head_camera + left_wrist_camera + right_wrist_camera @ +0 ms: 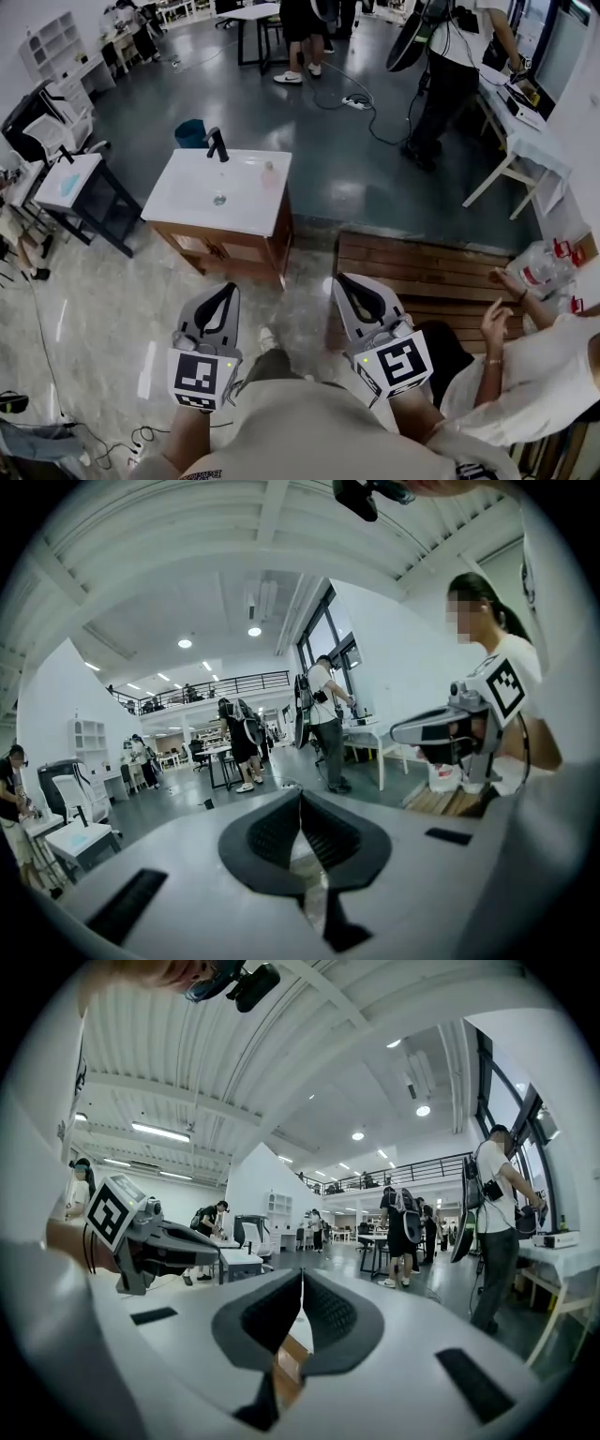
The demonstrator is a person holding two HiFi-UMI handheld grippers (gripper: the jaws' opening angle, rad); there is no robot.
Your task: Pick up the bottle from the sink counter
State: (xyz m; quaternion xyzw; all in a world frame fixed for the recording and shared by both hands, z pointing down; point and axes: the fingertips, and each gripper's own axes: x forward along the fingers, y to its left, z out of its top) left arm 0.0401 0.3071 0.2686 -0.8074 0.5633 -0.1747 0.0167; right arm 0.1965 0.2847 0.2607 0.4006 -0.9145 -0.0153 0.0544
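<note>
A small pale pink bottle (pixel 269 174) stands on the right part of the white sink counter (pixel 187 202), to the right of the black faucet (pixel 217 143). The counter tops a wooden cabinet out on the floor ahead of me. My left gripper (pixel 229 288) and right gripper (pixel 340 279) are held close to my body, well short of the sink, both shut and empty. The left gripper view shows its closed jaws with the left gripper (pixel 300 794) pointing into the room and the right gripper (pixel 450 733) beside it. In the right gripper view the right gripper (pixel 302 1274) is also closed. Neither gripper view shows the bottle.
A wooden slatted platform (pixel 422 272) lies right of the sink. A seated person (pixel 534 366) is at my right. A blue bin (pixel 190 133) stands behind the sink, a black side table (pixel 70 183) to its left. People stand at the back, near floor cables (pixel 356 101).
</note>
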